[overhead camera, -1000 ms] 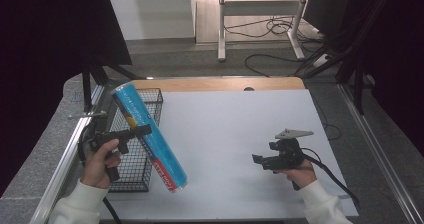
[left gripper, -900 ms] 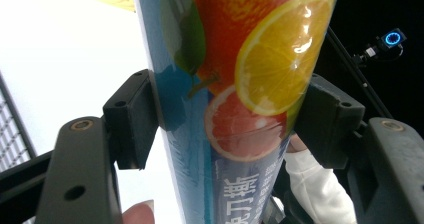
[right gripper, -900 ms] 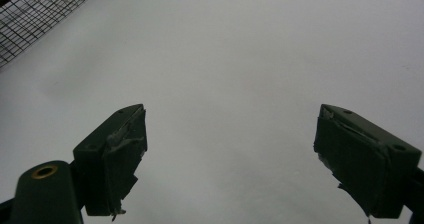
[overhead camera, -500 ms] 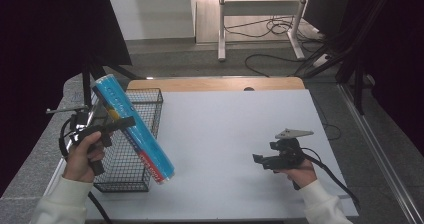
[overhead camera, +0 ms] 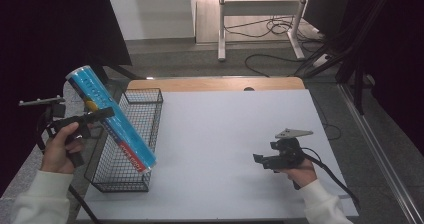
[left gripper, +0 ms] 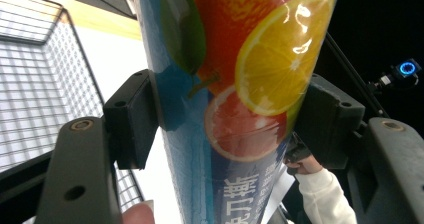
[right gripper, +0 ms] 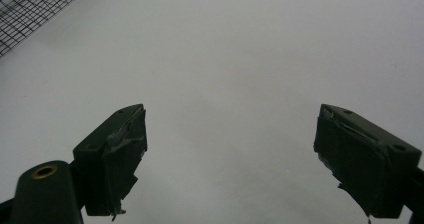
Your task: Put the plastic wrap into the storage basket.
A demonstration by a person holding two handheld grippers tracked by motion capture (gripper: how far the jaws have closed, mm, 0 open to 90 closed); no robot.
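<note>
Tube lifted out past the basket, right claw idle.

From the high view, my left claw [overhead camera: 102, 115] pinches the long blue tube [overhead camera: 111, 118] near its middle; over the last second it has swung left and up, so the tilted tube now crosses the wire basket [overhead camera: 131, 149] with its lower end over the worktop [overhead camera: 225, 134] just beside the basket. In the left gripper view the jaws press the tube's fruit-printed sides, basket mesh behind. In the right gripper view my right claw [right gripper: 230, 159] is spread, holding nothing, above bare worktop.
</note>
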